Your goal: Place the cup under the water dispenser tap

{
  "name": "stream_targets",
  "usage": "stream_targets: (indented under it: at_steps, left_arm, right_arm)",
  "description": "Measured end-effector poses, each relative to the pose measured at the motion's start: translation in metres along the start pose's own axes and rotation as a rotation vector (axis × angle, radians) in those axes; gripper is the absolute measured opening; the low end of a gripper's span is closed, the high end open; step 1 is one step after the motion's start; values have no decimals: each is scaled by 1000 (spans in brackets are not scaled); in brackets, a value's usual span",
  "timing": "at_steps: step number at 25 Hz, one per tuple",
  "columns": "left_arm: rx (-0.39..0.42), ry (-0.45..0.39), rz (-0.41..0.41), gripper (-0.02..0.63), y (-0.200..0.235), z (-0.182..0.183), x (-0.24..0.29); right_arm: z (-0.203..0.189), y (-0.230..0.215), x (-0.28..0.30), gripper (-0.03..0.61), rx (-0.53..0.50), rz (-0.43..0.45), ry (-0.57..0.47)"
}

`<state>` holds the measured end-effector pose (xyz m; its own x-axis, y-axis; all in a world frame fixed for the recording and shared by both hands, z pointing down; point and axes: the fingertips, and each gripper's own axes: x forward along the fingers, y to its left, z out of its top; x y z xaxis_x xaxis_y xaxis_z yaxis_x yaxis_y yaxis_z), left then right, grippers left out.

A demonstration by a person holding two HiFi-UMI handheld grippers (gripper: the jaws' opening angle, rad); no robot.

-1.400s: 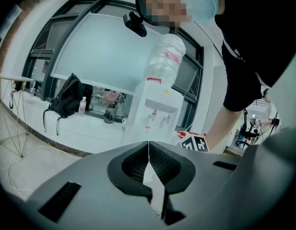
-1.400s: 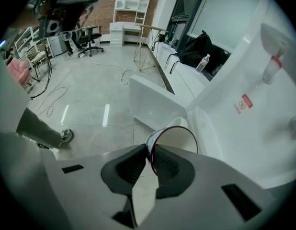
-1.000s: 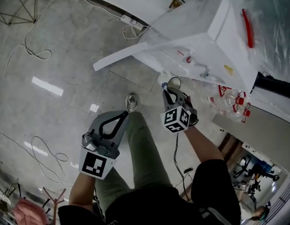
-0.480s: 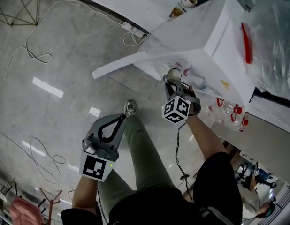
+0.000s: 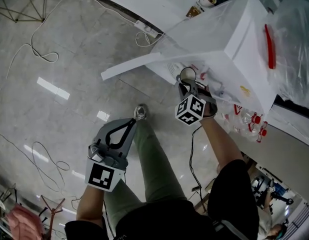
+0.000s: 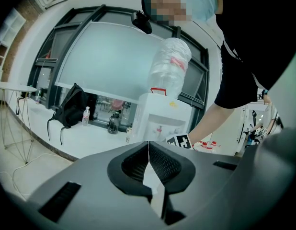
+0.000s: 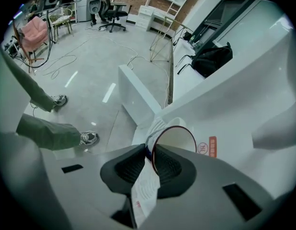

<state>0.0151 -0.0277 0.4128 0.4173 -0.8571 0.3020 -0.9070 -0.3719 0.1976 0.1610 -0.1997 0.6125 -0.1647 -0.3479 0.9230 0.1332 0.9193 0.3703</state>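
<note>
Our right gripper [image 5: 186,87] is clamped on the wall of the cup [image 5: 186,75], with one jaw inside the rim and the mouth facing up. The tap [image 5: 203,76] on the dispenser [image 5: 229,39] lies just beyond the cup, to its right. Our left gripper [image 5: 129,125], jaws together and empty, hangs well back by the leg. Since a second ago the cup has closed in on the tap.

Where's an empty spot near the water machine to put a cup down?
The biggest bare patch is the floor between the shoe and the white ledge. Left of that, cables trail over the floor. It is crowded right of the water dispenser, where red-capped bottles cluster. The right gripper holds the cup close to the taps.
</note>
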Motion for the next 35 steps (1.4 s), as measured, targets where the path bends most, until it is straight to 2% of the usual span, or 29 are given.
stream_targets:
  at_steps: [2,7,15,19,27,28,31,35]
  left_arm:
    - [-2,3,2,20,-2,-1,-3]
    - [3,13,-5,20,-7,-3,-15]
    - [35,17,-27,20,-16,6,-36]
    - [69,7,-56,20,-30,31,-51]
    - [191,-55,-133,20,-66,97,-96]
    - [185,-71,-133,20,-70,105,-102]
    - [79,-114,-109,20,-75,127,-118]
    - [100,-123,-127,20,-95,152,-145]
  right_arm:
    - [3,-1,0,72,15,-24,-12]
    - [6,-6,-8,135,103,-76,-43]
    - [13,4,-53,138,251,-126,-108]
    - [15,11,-99,138,348,-148,-154]
    - [28,20,-228,138,513,-277,-277]
    - [30,21,-245,138,538,-294,-296]
    - [34,24,-292,138,630,-347,-356]
    - [36,40,-359,116,762,-385,-428]
